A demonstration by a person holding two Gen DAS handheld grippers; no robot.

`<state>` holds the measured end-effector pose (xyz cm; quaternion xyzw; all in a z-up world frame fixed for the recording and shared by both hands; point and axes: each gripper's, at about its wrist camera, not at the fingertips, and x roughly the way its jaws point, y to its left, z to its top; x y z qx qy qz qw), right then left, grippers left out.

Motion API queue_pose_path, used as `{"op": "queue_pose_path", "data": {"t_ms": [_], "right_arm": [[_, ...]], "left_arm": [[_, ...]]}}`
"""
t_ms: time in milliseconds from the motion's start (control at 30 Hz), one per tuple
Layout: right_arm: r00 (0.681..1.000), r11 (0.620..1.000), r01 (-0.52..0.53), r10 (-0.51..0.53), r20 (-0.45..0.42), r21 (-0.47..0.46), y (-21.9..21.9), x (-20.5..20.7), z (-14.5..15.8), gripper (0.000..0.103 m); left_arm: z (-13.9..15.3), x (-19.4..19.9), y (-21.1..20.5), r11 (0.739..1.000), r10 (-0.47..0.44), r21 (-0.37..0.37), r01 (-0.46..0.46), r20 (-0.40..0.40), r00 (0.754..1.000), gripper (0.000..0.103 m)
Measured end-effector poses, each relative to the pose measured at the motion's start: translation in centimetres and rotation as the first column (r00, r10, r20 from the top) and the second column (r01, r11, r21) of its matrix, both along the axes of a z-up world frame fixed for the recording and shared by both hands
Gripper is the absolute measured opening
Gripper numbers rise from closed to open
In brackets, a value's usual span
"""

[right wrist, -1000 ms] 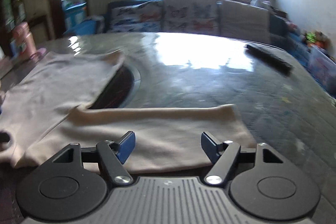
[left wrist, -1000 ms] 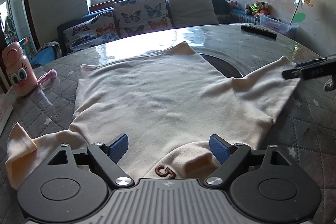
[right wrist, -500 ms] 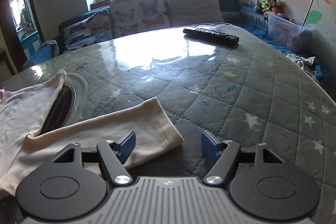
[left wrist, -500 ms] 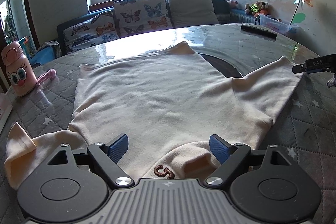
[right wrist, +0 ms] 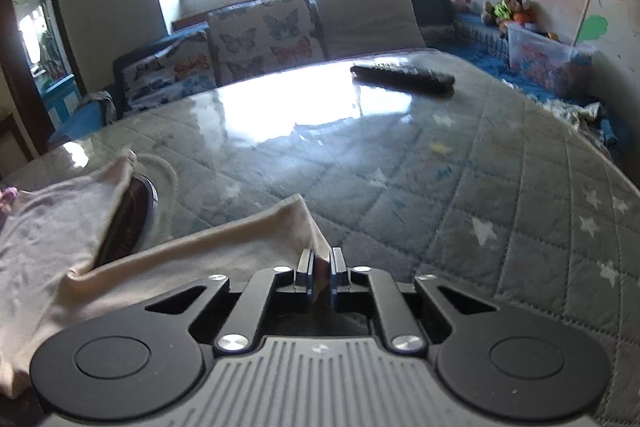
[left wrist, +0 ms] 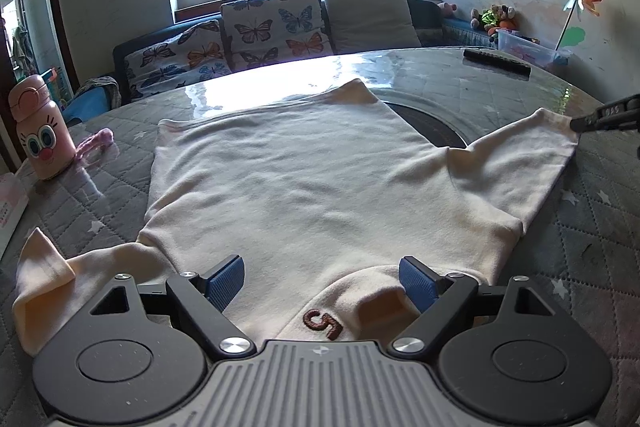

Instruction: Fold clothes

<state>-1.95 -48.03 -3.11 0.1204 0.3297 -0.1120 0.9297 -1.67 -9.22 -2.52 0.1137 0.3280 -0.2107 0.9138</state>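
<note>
A cream long-sleeved top [left wrist: 312, 187] lies spread flat on the quilted table, its collar with a brown "5" mark nearest the left wrist camera. My left gripper [left wrist: 322, 281] is open just above the collar, fingers apart on either side of it. My right gripper [right wrist: 320, 267] is shut on the cuff end of the right sleeve [right wrist: 256, 239]. It shows in the left wrist view [left wrist: 600, 117] at the sleeve tip, far right. The left sleeve [left wrist: 44, 275] lies folded at the near left.
A pink bottle [left wrist: 40, 131] and a pink cord [left wrist: 94, 141] stand at the table's left. A black remote [right wrist: 402, 77] lies at the far side. A dark round inset [left wrist: 432, 125] shows beside the top. A sofa with butterfly cushions is behind.
My right gripper swung right to the sleeve's cuff end and closed on it. My left gripper stayed open over the collar. The top has not moved.
</note>
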Motion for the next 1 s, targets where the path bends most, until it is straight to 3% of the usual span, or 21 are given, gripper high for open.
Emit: {"op": "queue_pose_path", "data": {"t_ms": [233, 333, 667, 1000], "right_arm": [[0.987, 0.992, -0.126, 0.126, 0.098, -0.009, 3.0, 0.2, 4.2, 0.004], [0.966, 0.977, -0.214, 0.215, 0.144, -0.019, 5.4, 0.8, 6.5, 0.004], [0.843, 0.869, -0.488, 0.494, 0.212, -0.085, 15.9, 4.2, 11.4, 0.004], [0.711, 0.723, -0.683, 0.690, 0.132, -0.100, 26.0, 6.4, 10.1, 0.004]], "left_arm": [[0.3, -0.1, 0.7, 1.000, 0.012, -0.012, -0.012, 0.011, 1.000, 0.087], [0.5, -0.3, 1.1, 1.000, 0.017, -0.020, -0.017, 0.016, 1.000, 0.087], [0.6, -1.0, 3.6, 0.997, 0.060, -0.056, -0.059, 0.024, 0.998, 0.088], [0.4, -1.3, 7.0, 0.988, 0.133, -0.077, -0.131, 0.019, 0.991, 0.088]]}}
